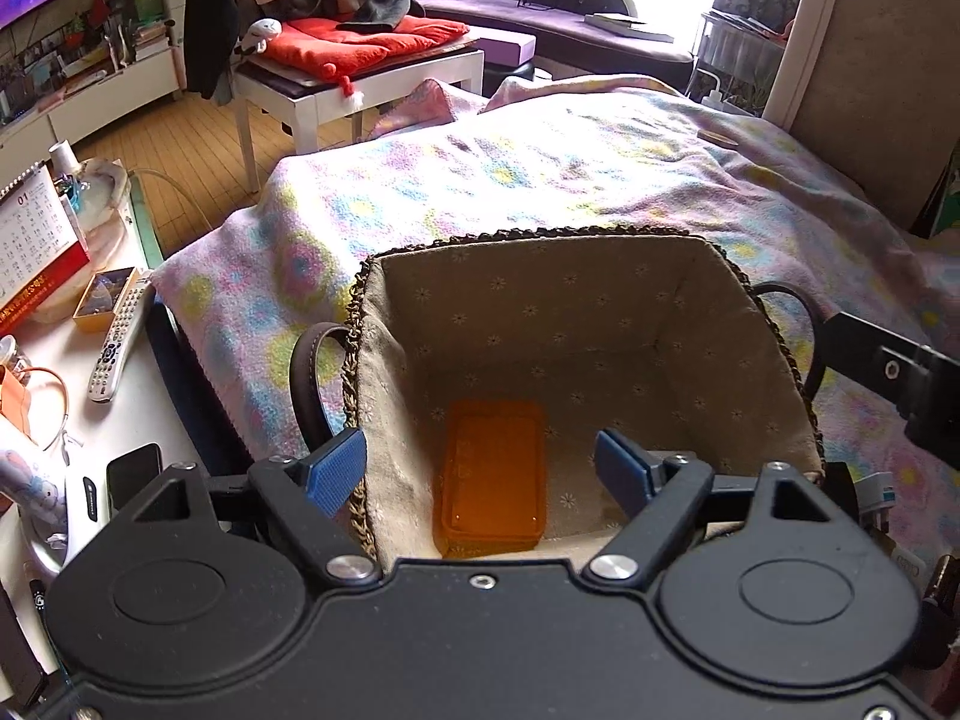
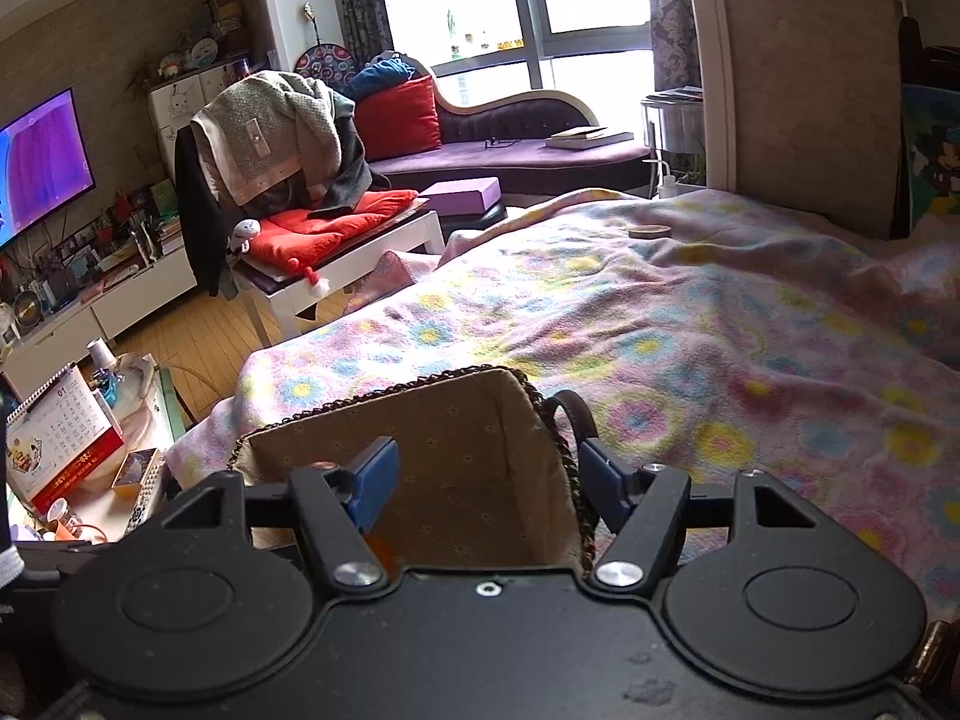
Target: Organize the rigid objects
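Note:
A woven basket [image 1: 540, 312] with a beige lining and dark handles stands at the near edge of the bed. Flat on its bottom lies an orange translucent box [image 1: 495, 474]. My left gripper [image 1: 480, 468] hangs over the basket, open, with its blue pads wide on either side of the box and not touching it. My right gripper [image 2: 489, 486] is open astride the right wall of the basket [image 2: 456, 450]: one finger is inside and the other outside by the handle, and neither pad presses on it. An orange sliver [image 2: 378, 546] shows under its left finger.
A floral blanket [image 2: 690, 348] covers the bed beyond the basket, and a small round disc [image 2: 648, 232] lies far back on it. To the left, a side table holds a calendar [image 1: 36, 240], a remote [image 1: 117, 336] and a phone [image 1: 133, 471]. A white table with a red cushion [image 1: 354, 45] stands farther off.

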Available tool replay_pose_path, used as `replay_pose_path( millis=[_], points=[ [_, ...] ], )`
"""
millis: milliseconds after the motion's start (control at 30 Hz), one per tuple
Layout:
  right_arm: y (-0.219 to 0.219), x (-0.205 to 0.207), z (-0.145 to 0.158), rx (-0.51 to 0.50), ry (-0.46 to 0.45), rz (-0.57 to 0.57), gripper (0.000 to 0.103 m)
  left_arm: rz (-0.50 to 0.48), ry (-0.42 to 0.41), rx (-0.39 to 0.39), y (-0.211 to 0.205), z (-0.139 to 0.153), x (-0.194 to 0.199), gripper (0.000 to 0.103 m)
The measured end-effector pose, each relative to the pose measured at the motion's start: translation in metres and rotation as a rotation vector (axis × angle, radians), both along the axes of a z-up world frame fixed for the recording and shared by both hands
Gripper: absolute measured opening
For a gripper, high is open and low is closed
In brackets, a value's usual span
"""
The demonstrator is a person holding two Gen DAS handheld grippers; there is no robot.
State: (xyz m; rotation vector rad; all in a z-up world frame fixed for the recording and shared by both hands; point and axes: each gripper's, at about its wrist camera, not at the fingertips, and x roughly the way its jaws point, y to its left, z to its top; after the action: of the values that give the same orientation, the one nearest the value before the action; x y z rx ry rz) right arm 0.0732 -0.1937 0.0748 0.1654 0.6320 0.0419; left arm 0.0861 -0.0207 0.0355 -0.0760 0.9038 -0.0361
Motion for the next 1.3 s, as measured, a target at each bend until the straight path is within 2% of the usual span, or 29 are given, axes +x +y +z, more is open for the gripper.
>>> replay_pose_path(
  millis=[567,1033,1100,1133,1300],
  points=[
    [-0.019,-0.044,0.004,-0.031,-0.013,-0.054,0.070,-0.067,-0.033,0.025,-0.019,0.003,-0.040,0.080],
    [-0.062,-0.102,-0.018,-0.059,0.036,-0.162,0.072,-0.161,-0.039,0.046,-0.048,-0.004,-0.077,0.081],
    [-0.070,-0.110,-0.023,-0.059,0.048,-0.183,0.072,-0.179,-0.039,0.050,-0.054,-0.006,-0.082,0.086],
    [-0.074,-0.115,-0.026,-0.060,0.056,-0.195,0.073,-0.187,-0.042,0.051,-0.056,-0.008,-0.084,0.094],
    [-0.092,-0.133,-0.040,-0.072,0.090,-0.245,0.074,-0.243,-0.043,0.069,-0.073,-0.015,-0.096,0.094]
  ],
)
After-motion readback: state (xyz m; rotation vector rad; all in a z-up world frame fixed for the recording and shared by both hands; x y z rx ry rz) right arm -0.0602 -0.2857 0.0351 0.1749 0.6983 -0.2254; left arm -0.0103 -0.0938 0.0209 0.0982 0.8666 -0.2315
